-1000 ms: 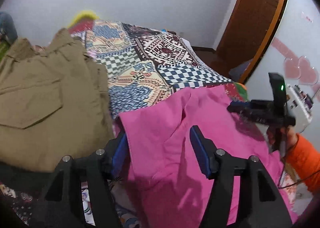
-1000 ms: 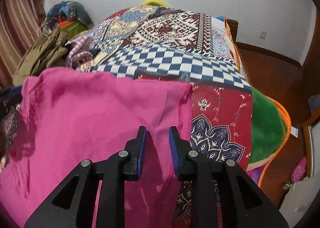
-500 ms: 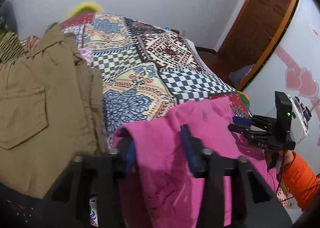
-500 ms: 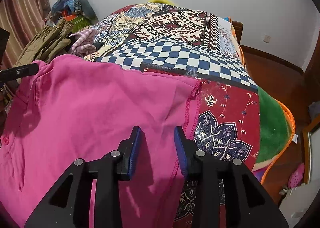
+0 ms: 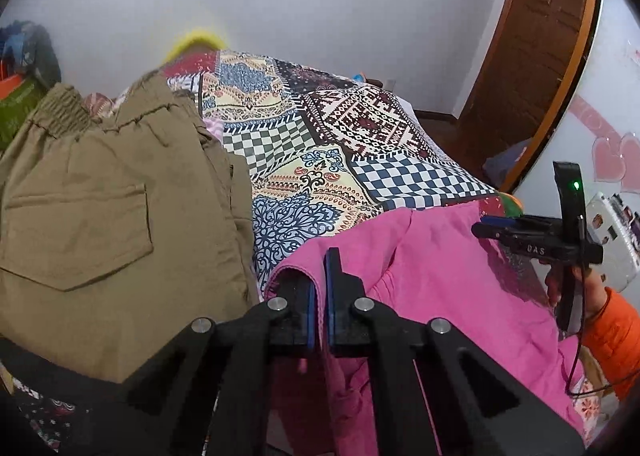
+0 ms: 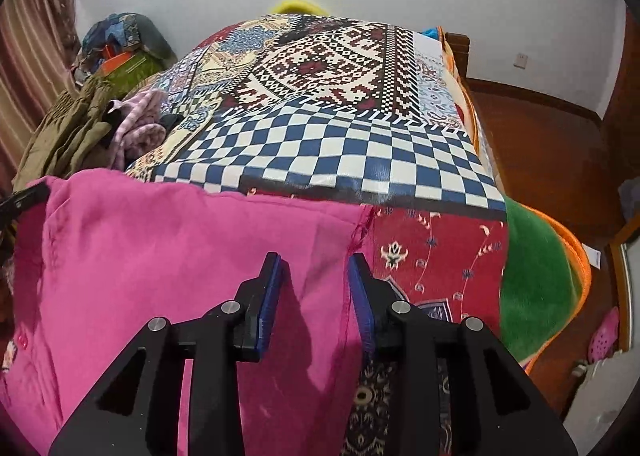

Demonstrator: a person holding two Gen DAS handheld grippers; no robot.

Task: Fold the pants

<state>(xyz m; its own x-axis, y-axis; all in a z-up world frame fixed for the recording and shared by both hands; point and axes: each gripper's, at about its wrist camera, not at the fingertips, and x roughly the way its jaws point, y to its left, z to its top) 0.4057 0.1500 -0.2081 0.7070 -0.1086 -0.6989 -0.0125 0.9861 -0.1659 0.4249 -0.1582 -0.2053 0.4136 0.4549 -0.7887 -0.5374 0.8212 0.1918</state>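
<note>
Pink pants [image 5: 432, 280] lie spread over the near end of a patterned bedspread [image 5: 320, 144]. My left gripper [image 5: 319, 280] is shut on a raised fold at the pants' left corner. My right gripper [image 6: 314, 276] is open, its fingers astride the pants' right hemmed edge [image 6: 356, 232] just above the cloth [image 6: 160, 256]. The right gripper also shows in the left wrist view [image 5: 492, 225], held by a hand in an orange sleeve. The lower part of the pants is hidden behind the grippers.
Folded khaki pants [image 5: 100, 208] lie at the left on the bed, also in the right wrist view [image 6: 68, 128] beside a pink knit garment [image 6: 140, 124]. A green and orange blanket [image 6: 536, 288] hangs at the bed's right corner. A wooden door [image 5: 532, 56] stands beyond.
My left gripper closed on the pants' left corner and lifted it into a fold. My right gripper opened wider at the right hem.
</note>
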